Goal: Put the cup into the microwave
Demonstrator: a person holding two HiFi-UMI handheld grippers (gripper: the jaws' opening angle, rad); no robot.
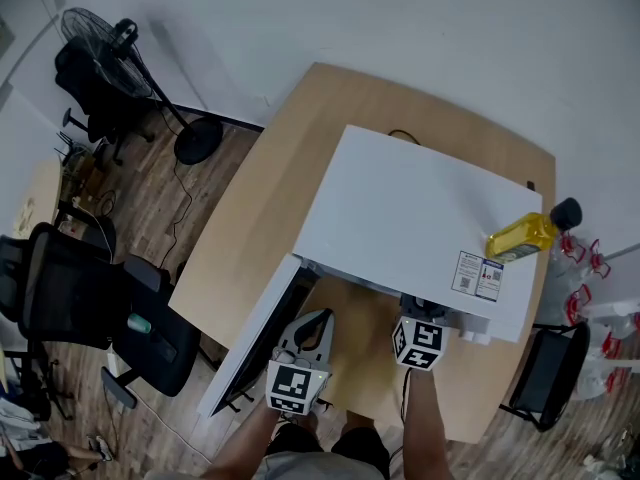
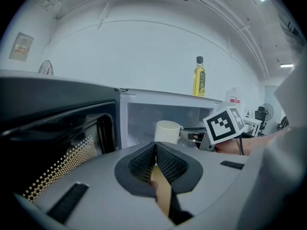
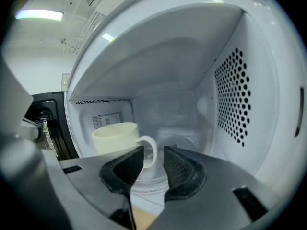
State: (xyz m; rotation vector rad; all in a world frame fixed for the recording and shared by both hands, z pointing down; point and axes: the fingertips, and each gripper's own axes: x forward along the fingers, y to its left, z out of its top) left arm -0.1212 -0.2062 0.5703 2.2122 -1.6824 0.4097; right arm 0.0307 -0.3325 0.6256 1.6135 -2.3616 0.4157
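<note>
Head view: your microwave (image 1: 400, 208) has its door (image 1: 255, 338) swung open, a yellow bottle (image 1: 522, 236) lying on top, and your left gripper (image 1: 316, 320) and right gripper (image 1: 418, 338) are both at the opening. Left gripper view: jaws pinched together, nothing in them, and the cup (image 2: 167, 132) stands inside the microwave. Right gripper view: jaws apart, not touching the cup, its handle just past the gap.

Microwave door (image 1: 255, 336) open wide; cup (image 3: 115, 137) fills cavity (image 3: 240, 95) left, right free.
</note>
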